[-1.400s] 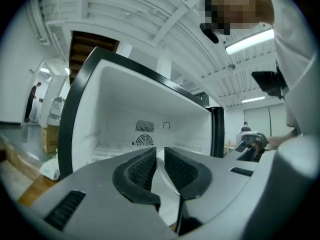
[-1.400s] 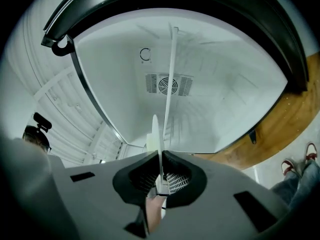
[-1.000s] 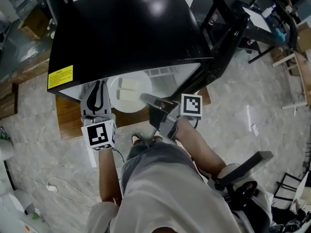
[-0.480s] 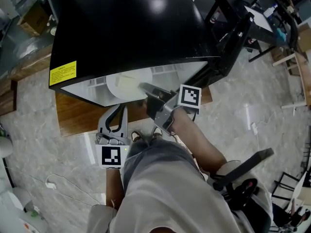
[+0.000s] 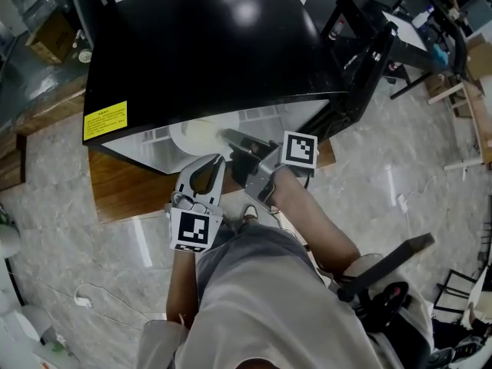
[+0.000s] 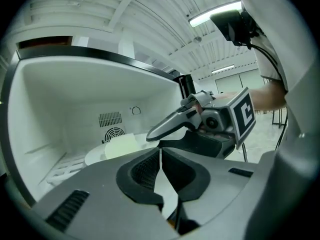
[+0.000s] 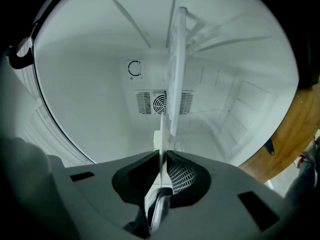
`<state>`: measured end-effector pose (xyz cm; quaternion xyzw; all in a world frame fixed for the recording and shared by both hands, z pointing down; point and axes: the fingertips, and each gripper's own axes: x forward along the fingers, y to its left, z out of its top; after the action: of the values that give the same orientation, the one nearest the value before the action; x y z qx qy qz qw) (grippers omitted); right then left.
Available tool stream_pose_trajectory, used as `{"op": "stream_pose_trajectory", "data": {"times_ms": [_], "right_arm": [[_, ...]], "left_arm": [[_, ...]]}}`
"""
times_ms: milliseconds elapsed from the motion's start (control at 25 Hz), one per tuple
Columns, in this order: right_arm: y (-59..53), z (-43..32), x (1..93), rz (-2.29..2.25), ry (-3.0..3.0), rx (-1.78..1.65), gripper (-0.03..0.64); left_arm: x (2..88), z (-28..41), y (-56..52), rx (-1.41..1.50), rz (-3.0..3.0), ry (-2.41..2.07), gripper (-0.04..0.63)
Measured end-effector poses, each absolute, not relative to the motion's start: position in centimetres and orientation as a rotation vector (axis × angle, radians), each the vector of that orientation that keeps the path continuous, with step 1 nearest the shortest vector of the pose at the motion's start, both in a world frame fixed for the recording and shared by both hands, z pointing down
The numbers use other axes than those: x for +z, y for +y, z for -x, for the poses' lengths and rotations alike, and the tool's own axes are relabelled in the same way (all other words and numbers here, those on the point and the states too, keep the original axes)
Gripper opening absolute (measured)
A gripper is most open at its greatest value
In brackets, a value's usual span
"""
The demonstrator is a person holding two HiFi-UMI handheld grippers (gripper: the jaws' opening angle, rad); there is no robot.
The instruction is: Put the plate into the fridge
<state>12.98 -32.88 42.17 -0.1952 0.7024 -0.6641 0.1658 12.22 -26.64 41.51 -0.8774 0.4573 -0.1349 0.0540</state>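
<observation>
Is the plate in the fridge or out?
In: the plate is within the fridge's white walls, the right gripper shut on its rim.

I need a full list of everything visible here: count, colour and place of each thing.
fridge: one, black outside, white inside, open, on the wooden platform
fridge door: one, black, swung open at right
label: one, yellow, on the fridge's black outside, left
plate: one, white, carrying pale yellow pieces, inside the fridge
wooden platform: one, brown, under the fridge
left claw: one, grey, shut and empty, before the fridge opening
right claw: one, grey, shut on the plate's rim, inside the fridge
</observation>
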Motion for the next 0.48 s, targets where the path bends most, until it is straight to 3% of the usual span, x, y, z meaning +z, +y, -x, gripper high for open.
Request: {"op": "stream_pose_trajectory", "data": {"times_ms": [200, 480], "right_arm": [[-32.3, -12.9, 40.5, 0.444, 2.023, -1.865, 0.123], [-30.1, -12.4, 39.4, 0.498, 2.279, -1.656, 0.127]], "left_arm": [[41.3, -12.2, -28.1, -0.366, 2.698, 1.442, 0.032], [41.1, -11.9, -29.5, -0.363, 2.705, 1.427, 0.032]]}}
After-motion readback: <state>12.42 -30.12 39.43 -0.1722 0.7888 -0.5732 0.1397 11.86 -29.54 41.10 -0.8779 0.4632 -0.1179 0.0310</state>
